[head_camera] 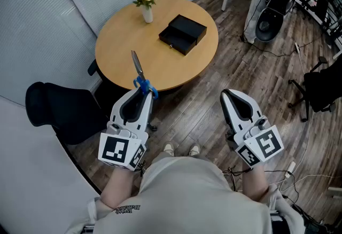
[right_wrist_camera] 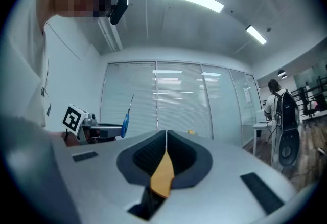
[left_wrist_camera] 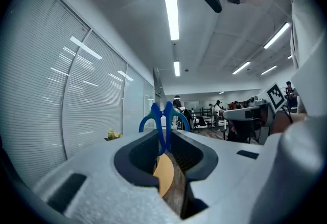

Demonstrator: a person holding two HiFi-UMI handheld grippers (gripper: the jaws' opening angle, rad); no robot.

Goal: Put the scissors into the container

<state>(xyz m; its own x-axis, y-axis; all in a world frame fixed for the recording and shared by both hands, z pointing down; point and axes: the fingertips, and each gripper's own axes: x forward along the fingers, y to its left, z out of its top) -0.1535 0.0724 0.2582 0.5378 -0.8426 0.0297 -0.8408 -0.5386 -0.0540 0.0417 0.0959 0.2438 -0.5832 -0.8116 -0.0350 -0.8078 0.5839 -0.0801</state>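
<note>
Head view: the left gripper [head_camera: 144, 95] is held near the person, short of the round table [head_camera: 120, 40]. The scissors [head_camera: 140, 75] stand out from its tip with the blades pointing far, probably so they can go blades-first into the black container [head_camera: 183, 33], which sits well apart on the table's far right part.
Left gripper view: the jaws are pinched on the blue handles, leaving the blades free.
Right gripper view: the right gripper [right_wrist_camera: 166, 138] has its jaws pressed together on nothing and is held off to the right, apparently idle.
</note>
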